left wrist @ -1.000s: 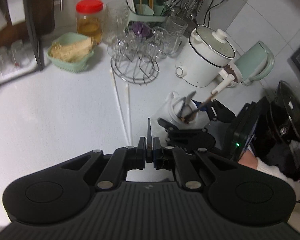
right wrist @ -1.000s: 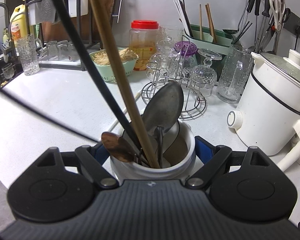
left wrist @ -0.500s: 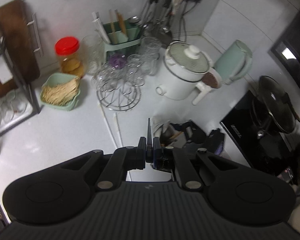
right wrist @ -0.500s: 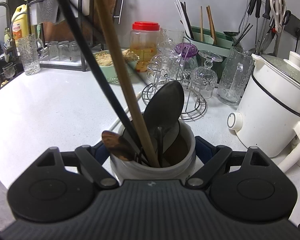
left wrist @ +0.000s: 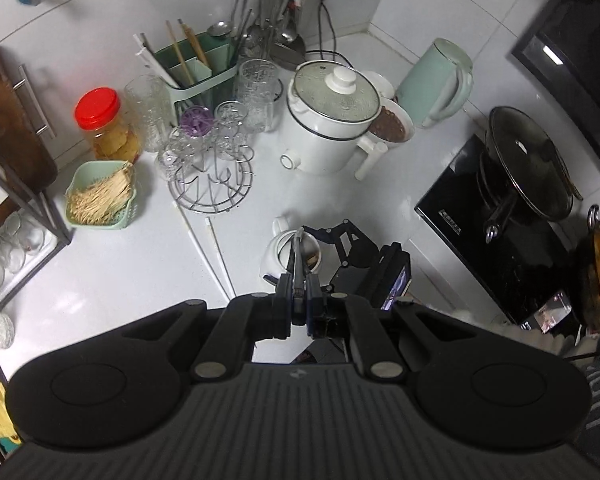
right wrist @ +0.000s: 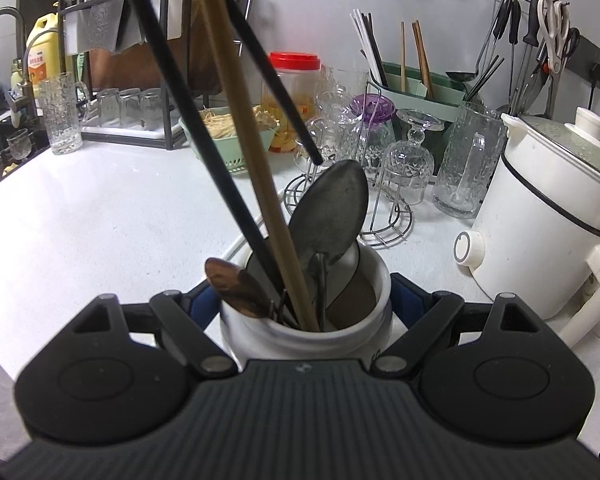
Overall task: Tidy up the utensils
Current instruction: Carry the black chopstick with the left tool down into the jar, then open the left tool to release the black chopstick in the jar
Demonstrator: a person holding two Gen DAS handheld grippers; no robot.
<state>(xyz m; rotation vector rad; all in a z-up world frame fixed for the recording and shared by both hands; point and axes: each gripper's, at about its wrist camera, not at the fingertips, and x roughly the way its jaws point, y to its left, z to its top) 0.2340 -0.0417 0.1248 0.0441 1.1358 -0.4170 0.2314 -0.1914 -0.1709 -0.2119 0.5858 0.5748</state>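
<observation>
My right gripper [right wrist: 306, 300] is shut on a white mug [right wrist: 306, 320] that stands on the counter. The mug holds a metal spoon [right wrist: 332, 208], a brown spoon [right wrist: 236, 284], a brown chopstick [right wrist: 260, 160] and a black chopstick [right wrist: 188, 100]. High above the counter, my left gripper [left wrist: 299, 280] is shut on another black chopstick [left wrist: 298, 256]. It points down at the mug [left wrist: 276, 256], and in the right wrist view this held chopstick [right wrist: 276, 80] ends just above the spoon. A green utensil caddy [left wrist: 196, 68] with chopsticks stands at the back wall.
Two white chopsticks [left wrist: 208, 248] lie on the counter left of the mug. Behind them are a wire rack of glasses [left wrist: 212, 160], a green basket [left wrist: 100, 196], a red-lidded jar [left wrist: 104, 124], a white cooker [left wrist: 328, 120] and a kettle [left wrist: 440, 80]. A black hob with a pan [left wrist: 520, 168] is on the right.
My left gripper has risen with the black chopstick, so its view takes in more of the counter. The chopstick's tip now shows above the mug. The right gripper and mug stayed still.
</observation>
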